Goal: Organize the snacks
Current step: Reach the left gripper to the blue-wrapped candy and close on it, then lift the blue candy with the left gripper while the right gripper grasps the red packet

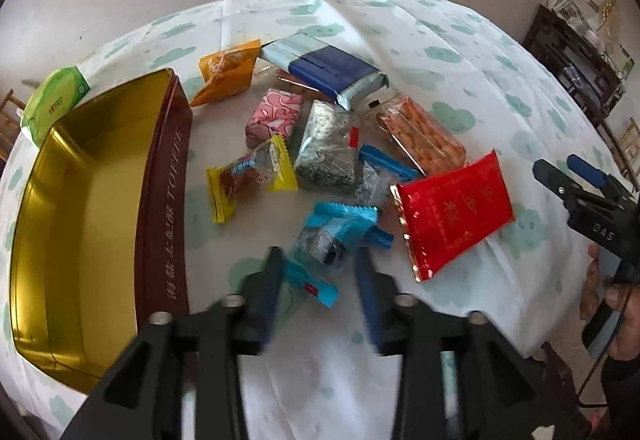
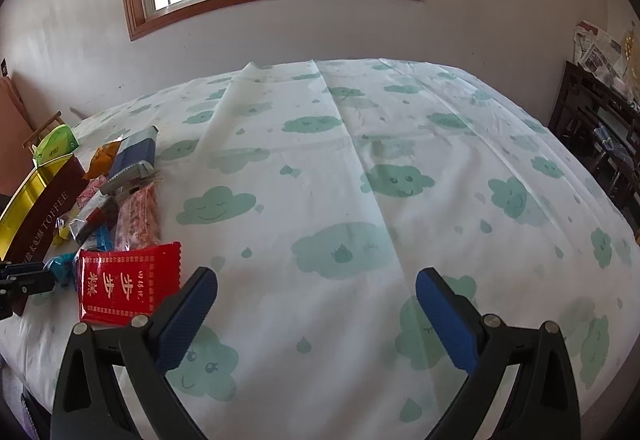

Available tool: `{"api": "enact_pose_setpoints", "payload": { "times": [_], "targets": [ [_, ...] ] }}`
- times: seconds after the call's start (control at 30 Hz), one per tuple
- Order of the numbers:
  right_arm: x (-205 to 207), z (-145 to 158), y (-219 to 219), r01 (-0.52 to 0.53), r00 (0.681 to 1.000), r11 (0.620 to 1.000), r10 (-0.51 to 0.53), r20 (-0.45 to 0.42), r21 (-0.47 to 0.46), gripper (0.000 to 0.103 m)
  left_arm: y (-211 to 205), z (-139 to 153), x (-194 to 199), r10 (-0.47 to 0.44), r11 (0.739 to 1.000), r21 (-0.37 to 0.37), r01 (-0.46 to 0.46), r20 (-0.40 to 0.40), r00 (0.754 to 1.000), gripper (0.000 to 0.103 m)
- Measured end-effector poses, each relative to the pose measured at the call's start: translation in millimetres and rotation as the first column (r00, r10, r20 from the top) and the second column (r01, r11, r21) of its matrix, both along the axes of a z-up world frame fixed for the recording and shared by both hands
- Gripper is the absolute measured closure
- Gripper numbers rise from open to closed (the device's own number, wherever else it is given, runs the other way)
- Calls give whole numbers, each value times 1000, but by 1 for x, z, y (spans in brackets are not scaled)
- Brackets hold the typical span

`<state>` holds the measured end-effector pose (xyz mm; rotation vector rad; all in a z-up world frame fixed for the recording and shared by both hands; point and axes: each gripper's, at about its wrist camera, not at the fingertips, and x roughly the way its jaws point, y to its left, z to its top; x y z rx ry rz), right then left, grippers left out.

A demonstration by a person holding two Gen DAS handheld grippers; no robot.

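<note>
An open gold tin with a maroon wall (image 1: 168, 200) stands at the left of the table, with nothing inside. Snack packets lie in a loose pile to its right: a yellow candy (image 1: 248, 180), a pink pack (image 1: 272, 116), a silvery pack (image 1: 326, 148), an orange bag (image 1: 228, 72), a navy pack (image 1: 332, 68), a clear nut pack (image 1: 424, 132) and a red packet (image 1: 452, 212). My left gripper (image 1: 320, 276) straddles a light-blue packet (image 1: 332, 236); its pads do not press it. My right gripper (image 2: 316, 292) hangs wide open over bare cloth, the red packet (image 2: 124, 284) to its left.
A green tissue pack (image 1: 52, 100) lies behind the tin. A cloud-print cloth (image 2: 360, 180) covers the table. A dark shelf unit (image 2: 600, 128) stands at the right wall. A person's hand (image 1: 616, 300) holds the right gripper (image 1: 556, 164) beyond the red packet.
</note>
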<state>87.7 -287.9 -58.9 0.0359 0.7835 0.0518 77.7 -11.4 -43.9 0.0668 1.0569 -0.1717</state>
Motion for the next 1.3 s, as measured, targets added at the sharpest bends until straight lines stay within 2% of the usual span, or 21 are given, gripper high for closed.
{"api": "enact_pose_setpoints", "payload": {
  "times": [0.07,0.17,0.27,0.33,0.4,0.5,0.63,0.73,0.77,0.87,0.97,1.03,1.1,1.13,1.2,1.3],
  "targets": [
    [0,-2,1,-3,1000,1000,3,-4,-1,1,-1,0,2,2,1000,17,-2,14,1000,61],
    [0,-4,2,-5,1000,1000,5,-10,-1,1,-1,-4,7,-19,1000,5,19,-2,1000,62],
    [2,-5,1,-4,1000,1000,4,-15,2,1,-5,-7,9,-54,998,21,54,2,999,75],
    [3,-6,1,-4,1000,1000,4,-19,1,1,-9,-7,6,-67,997,39,67,16,998,79],
    [4,-7,1,-3,1000,1000,3,-22,1,1,-8,-6,5,-50,998,33,50,18,999,80],
    [3,-6,1,-9,1000,1000,9,-24,9,1,4,-2,-1,21,999,-31,-21,10,1000,80],
    [-4,0,6,-83,997,996,83,1,30,1,16,14,-15,83,994,-78,-81,23,996,80],
    [-11,8,16,-233,972,969,230,38,79,1,20,27,-24,98,992,-87,-94,38,995,80],
    [-11,11,22,-295,955,952,293,39,84,1,20,30,-25,97,991,-92,-94,39,994,80],
    [-12,25,44,-514,857,857,512,61,37,1,20,40,-30,94,991,-96,-89,52,994,79],
    [-10,35,73,-691,718,717,696,23,-97,1,20,48,-36,95,991,-99,-89,65,993,79],
    [-1,36,90,-774,629,620,777,-39,-131,1,22,51,-38,97,990,-108,-89,68,993,79],
    [8,33,104,-825,561,545,822,-103,-150,1,24,53,-40,105,989,-113,-97,71,992,79],
    [14,29,112,-856,515,497,844,-149,-144,1,25,54,-40,105,989,-116,-96,74,992,79],
    [22,24,122,-884,466,444,862,-201,-145,1,27,56,-41,110,989,-111,-101,77,991,79],
    [33,14,129,-922,384,379,878,-286,-75,1,30,58,-42,111,989,-111,-102,76,991,79]
  ]
}}
